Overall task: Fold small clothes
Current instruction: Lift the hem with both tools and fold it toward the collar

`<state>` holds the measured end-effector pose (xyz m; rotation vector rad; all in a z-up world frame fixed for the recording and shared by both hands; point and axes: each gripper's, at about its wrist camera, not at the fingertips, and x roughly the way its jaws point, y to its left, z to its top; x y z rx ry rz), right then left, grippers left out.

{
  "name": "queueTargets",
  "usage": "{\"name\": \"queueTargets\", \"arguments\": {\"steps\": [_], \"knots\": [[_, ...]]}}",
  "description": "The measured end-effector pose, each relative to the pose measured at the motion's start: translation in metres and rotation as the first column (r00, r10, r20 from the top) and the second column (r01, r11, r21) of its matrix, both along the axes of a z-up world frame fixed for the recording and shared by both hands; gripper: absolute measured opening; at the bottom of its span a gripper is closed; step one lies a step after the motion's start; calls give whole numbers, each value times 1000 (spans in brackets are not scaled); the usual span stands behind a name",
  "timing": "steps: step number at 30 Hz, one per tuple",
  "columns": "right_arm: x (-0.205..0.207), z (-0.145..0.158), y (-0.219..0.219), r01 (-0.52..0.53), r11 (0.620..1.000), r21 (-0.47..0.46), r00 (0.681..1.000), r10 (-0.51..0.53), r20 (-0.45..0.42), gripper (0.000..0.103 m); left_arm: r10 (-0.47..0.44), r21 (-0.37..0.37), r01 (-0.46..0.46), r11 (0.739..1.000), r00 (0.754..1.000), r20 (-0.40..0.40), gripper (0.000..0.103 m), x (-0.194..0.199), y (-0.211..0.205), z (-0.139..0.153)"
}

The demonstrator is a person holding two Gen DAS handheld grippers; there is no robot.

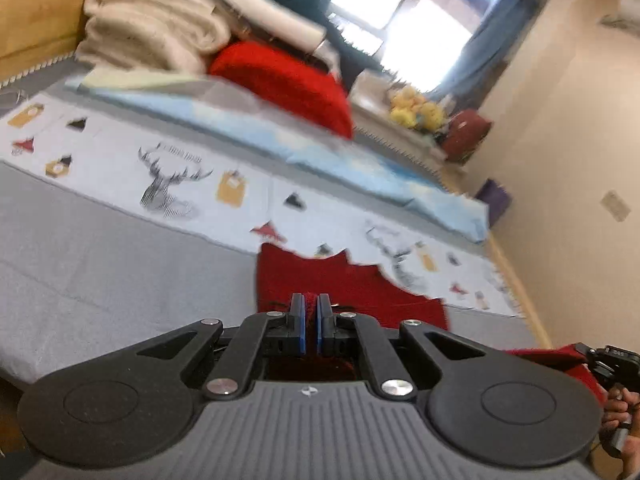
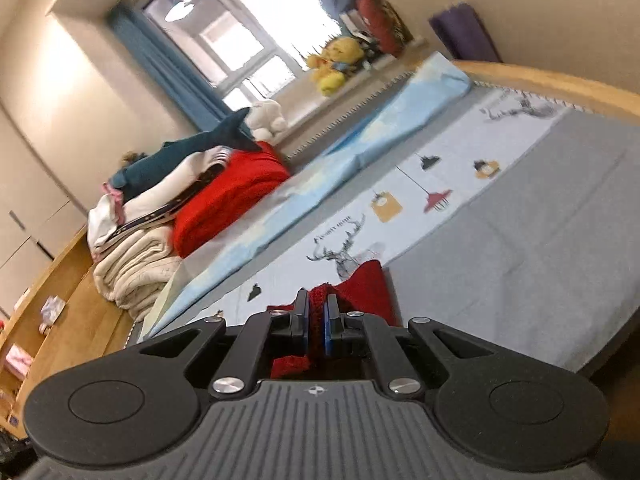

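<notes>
Left wrist: no legible writing anywhere.

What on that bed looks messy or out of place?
Nothing is spilled or damaged. The pile of folded blankets and clothes near the red throw leans unevenly, with a blue shark toy lying on top.

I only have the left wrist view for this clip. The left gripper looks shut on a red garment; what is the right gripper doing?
Observer: The right gripper is also shut on the red garment, pinching a bunched edge of it.
Operator: Anything on the folded pile that I can't make out?
Observer: A dark blue shark plush lies on top of it, with a white plush toy behind its tail.
Operator: And to the left of the bed?
Observer: Wooden shelves with small items stand beside the cream blanket.
</notes>
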<state>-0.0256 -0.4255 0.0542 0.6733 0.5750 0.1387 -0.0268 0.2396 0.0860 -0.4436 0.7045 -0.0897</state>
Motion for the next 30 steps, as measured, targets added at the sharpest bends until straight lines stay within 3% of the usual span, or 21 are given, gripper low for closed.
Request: {"name": "queueTargets", "arguments": {"steps": [5,10,12,13,14,15,18,19,21,23,24,28,30], "knots": [[79,-41,9,-3,998,-61,992,-5,-124,5,-4,70,11,997,996,-93,5,91,8,-45],[166,-77,19,-25,989,-145,979,-5,-204,5,13,63,-3,998,988,-151,8,172,29,-106],[190,-101,24,-30,985,-168,972,-11,-236,7,79,77,-65,995,978,-195,8,183,38,-137],[195,-114,25,-7,984,-180,967,-39,-254,8,109,66,-94,993,954,-279,8,190,44,-150],[198,-124,25,14,980,-198,956,-71,-284,9,124,34,-120,992,947,-298,8,192,50,-153],[203,-130,23,35,979,-201,935,-103,-338,12,126,-9,-133,991,956,-266,9,190,55,-152],[208,-126,16,80,985,-155,956,-120,-267,16,68,-19,-74,997,968,-241,31,191,55,-151],[210,-127,17,65,983,-174,958,-110,-265,22,53,-3,-55,998,966,-254,39,191,52,-155],[212,-138,24,11,977,-211,953,-75,-295,29,34,33,-25,999,950,-309,39,193,46,-169],[217,-158,29,-57,973,-222,919,-35,-392,31,16,45,0,999,936,-352,39,199,39,-178],[222,-164,32,-88,973,-212,898,-15,-440,33,10,45,7,999,936,-352,39,203,35,-181],[236,-175,48,-152,962,-228,884,29,-466,47,-2,49,21,999,935,-356,46,216,22,-189],[241,-180,56,-165,959,-229,877,36,-480,48,10,46,7,999,935,-354,48,220,18,-190]]}}
